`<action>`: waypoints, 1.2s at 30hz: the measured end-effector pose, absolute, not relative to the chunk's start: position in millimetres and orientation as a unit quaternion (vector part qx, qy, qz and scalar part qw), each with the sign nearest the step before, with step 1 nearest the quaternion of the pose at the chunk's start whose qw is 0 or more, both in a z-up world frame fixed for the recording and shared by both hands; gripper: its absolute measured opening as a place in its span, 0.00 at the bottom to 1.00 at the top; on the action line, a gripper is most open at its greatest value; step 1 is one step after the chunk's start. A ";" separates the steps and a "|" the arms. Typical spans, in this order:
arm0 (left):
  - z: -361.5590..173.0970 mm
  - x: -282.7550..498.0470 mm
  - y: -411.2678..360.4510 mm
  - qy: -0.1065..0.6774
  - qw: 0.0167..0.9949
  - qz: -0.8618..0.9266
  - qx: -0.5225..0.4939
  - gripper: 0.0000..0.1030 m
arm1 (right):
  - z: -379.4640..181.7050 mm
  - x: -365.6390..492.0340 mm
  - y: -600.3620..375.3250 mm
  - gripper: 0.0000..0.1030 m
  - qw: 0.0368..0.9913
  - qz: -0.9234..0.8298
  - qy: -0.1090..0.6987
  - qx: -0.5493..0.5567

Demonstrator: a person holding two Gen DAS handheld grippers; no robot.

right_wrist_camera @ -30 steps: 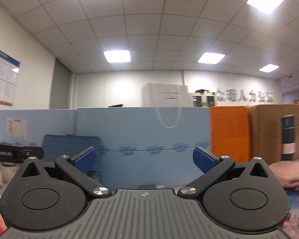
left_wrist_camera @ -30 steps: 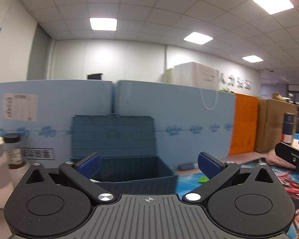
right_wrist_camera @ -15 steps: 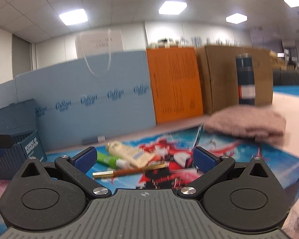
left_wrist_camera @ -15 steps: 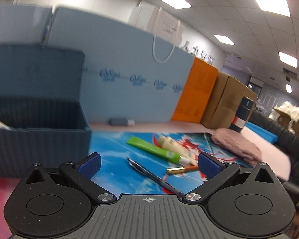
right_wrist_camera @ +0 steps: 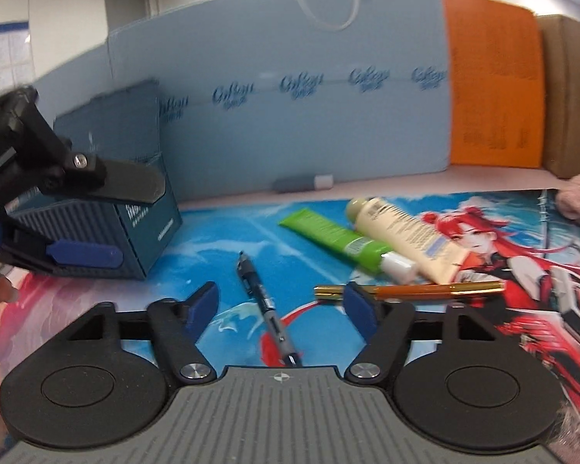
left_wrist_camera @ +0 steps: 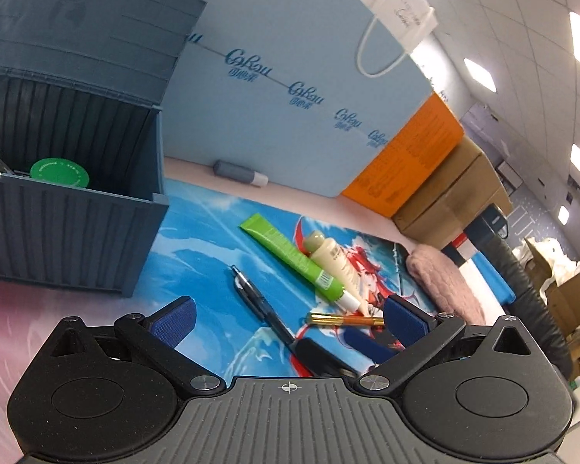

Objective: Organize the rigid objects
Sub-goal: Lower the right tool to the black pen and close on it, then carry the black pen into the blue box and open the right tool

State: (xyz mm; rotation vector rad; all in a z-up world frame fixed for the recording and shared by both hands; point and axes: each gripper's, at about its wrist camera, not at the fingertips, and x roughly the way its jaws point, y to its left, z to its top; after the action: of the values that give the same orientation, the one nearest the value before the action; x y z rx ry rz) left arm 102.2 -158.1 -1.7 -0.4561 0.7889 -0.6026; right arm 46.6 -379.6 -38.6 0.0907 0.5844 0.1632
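Observation:
A dark pen (left_wrist_camera: 257, 301) (right_wrist_camera: 265, 297) lies on the blue printed mat (left_wrist_camera: 205, 247). A green tube (left_wrist_camera: 295, 259) (right_wrist_camera: 334, 237), a cream tube (left_wrist_camera: 334, 259) (right_wrist_camera: 406, 237) and an orange-gold pen (left_wrist_camera: 344, 320) (right_wrist_camera: 410, 290) lie to its right. An open dark blue box (left_wrist_camera: 65, 220) (right_wrist_camera: 135, 208) stands at the left, with a green-lidded jar (left_wrist_camera: 58, 172) inside. My left gripper (left_wrist_camera: 288, 323) is open above the dark pen. My right gripper (right_wrist_camera: 280, 309) is open, with the pen between its fingers. The left gripper also shows in the right wrist view (right_wrist_camera: 85, 216).
Blue foam boards (left_wrist_camera: 290, 89) wall the back, with an orange board (left_wrist_camera: 410, 162) and cardboard boxes (left_wrist_camera: 448, 201) to the right. A grey marker (left_wrist_camera: 239, 172) lies at the board's foot. A pink fuzzy cloth (left_wrist_camera: 440, 278) lies at the mat's right end.
Both grippers have tilted down from the wall and ceiling toward the mat. They now hang close over the dark pen. Both stay open.

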 end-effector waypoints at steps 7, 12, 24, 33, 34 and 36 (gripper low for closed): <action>-11.0 115.3 -154.0 0.403 0.825 -0.313 -0.242 1.00 | -48.4 69.1 -361.6 0.13 0.944 0.086 0.318 0.024; -14.7 114.9 -148.8 0.406 0.815 -0.334 -0.245 1.00 | -45.1 58.9 -351.3 0.09 0.945 0.087 0.315 0.000; 15.8 102.1 -110.8 0.349 0.792 -0.392 -0.312 1.00 | 21.6 19.9 -319.2 0.09 0.969 0.149 0.197 0.008; 46.2 101.8 -43.4 0.274 0.845 -0.283 -0.362 0.99 | 53.6 37.2 -264.4 0.09 0.969 0.194 0.149 -0.035; 48.6 102.2 -36.0 0.265 0.851 -0.267 -0.367 0.99 | 55.5 42.0 -259.5 0.09 0.968 0.199 0.147 -0.037; 53.3 104.5 -22.3 0.256 0.854 -0.249 -0.379 0.99 | 58.9 53.5 -246.3 0.09 0.966 0.216 0.133 -0.055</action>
State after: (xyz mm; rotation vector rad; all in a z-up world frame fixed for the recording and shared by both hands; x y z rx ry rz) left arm 104.5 -22.3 53.3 -0.7978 0.5382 -0.5234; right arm 53.5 -246.3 59.0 -0.1111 0.2696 0.4365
